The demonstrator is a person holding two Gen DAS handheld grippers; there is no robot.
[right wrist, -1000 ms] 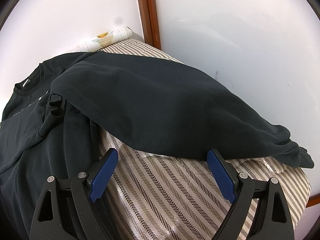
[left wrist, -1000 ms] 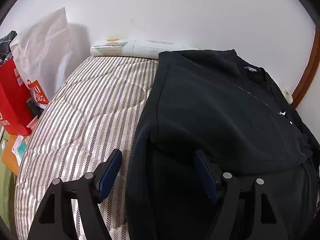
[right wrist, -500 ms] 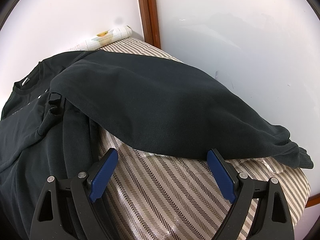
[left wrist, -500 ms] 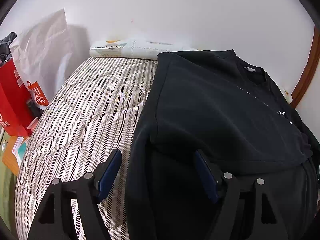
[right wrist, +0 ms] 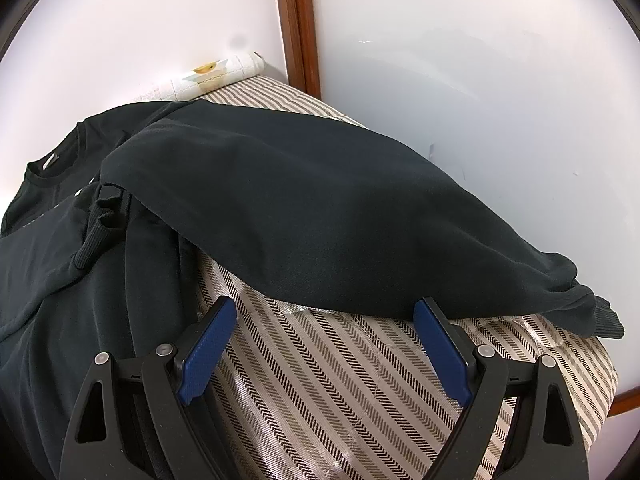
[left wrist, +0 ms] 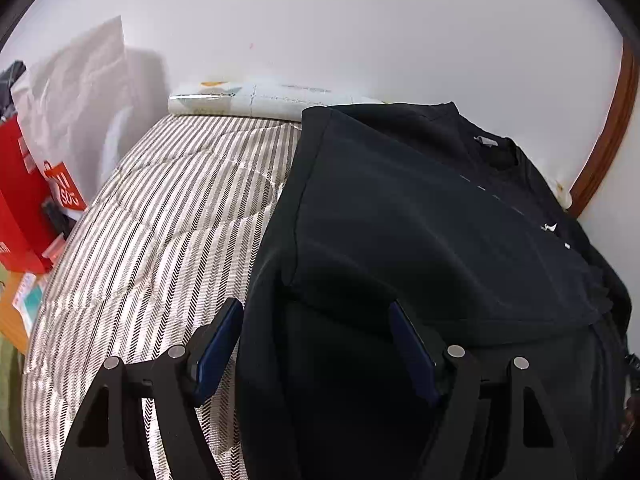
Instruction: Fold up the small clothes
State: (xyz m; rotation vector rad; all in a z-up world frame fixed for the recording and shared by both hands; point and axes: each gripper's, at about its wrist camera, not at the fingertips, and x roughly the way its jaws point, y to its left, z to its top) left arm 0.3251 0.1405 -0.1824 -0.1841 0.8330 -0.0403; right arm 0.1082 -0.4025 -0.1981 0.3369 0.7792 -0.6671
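- The black long-sleeved cotton sweatshirt (left wrist: pixel 420 216) lies flat on the quilted bed cover with grey-and-cream herringbone stripes (left wrist: pixel 160 216). One side is already folded in over the body.
- The left gripper (left wrist: pixel 316 344) is wide open and holds nothing. Its jaws straddle the folded edge of the sweatshirt, near the hem end.
- The right gripper (right wrist: pixel 324 344) is also wide open and empty, over bare cover just beside the spread sleeve (right wrist: pixel 320 216).
- Step in hand, I judge: fold this sleeve in. Better to pinch it near the ribbed cuff (right wrist: pixel 600 316), lift low, lay it across the body w/o dragging the layers under it.
- Direction: the collar (left wrist: pixel 492 148) points away from both grippers, twd the rolled white patterned mat (left wrist: pixel 256 100) at the wall. So the long axis runs hem to collar, approx. along the stripes. The sleeve goes out obliquely from the shoulder, cuff at the cover's edge.
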